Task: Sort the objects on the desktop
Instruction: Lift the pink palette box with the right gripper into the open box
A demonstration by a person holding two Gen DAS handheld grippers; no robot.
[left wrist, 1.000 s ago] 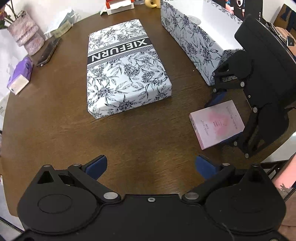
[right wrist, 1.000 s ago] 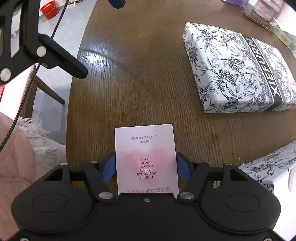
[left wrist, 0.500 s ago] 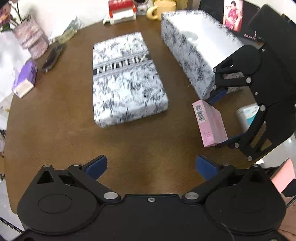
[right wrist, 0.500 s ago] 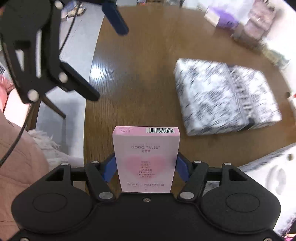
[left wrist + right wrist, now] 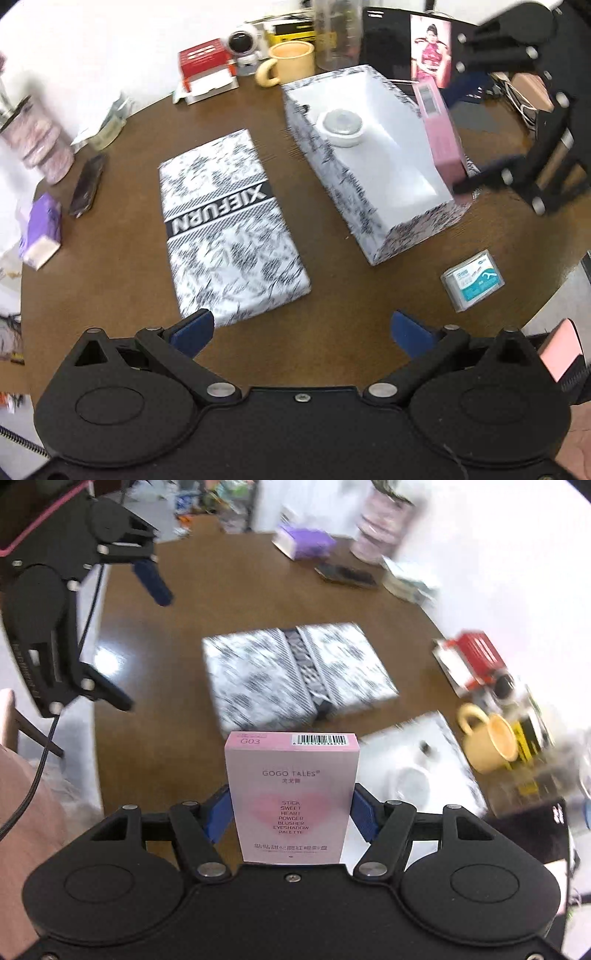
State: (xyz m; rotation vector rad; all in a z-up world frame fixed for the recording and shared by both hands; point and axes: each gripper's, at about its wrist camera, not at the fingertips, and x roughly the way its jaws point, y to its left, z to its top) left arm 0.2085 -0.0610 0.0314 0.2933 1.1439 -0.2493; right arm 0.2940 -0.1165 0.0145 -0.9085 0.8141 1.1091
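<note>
My right gripper [image 5: 291, 812] is shut on a pink eyeshadow palette box [image 5: 291, 797], holding it upright in the air. From the left wrist view the pink box [image 5: 441, 136] hangs over the right rim of the open floral box [image 5: 373, 206], held by the right gripper [image 5: 469, 129]. Inside that open box lies a round white jar [image 5: 341, 127]. The floral lid marked XIEFURN [image 5: 225, 225] lies flat on the round brown table [image 5: 351, 332]. My left gripper [image 5: 301, 330] stands open above the table's near edge, holding nothing.
A small blue-and-white card pack [image 5: 472, 278] lies near the table's right edge. At the back stand a yellow mug [image 5: 290, 62], a red-and-white box [image 5: 205, 68] and a clear bottle. A dark phone [image 5: 86, 190], a purple tissue pack [image 5: 40, 230] and a pink cup [image 5: 37, 147] sit left.
The right gripper lifted the pink box off the table and carried it up and back over the open floral box. The left gripper rose and pulled back, staying open.
</note>
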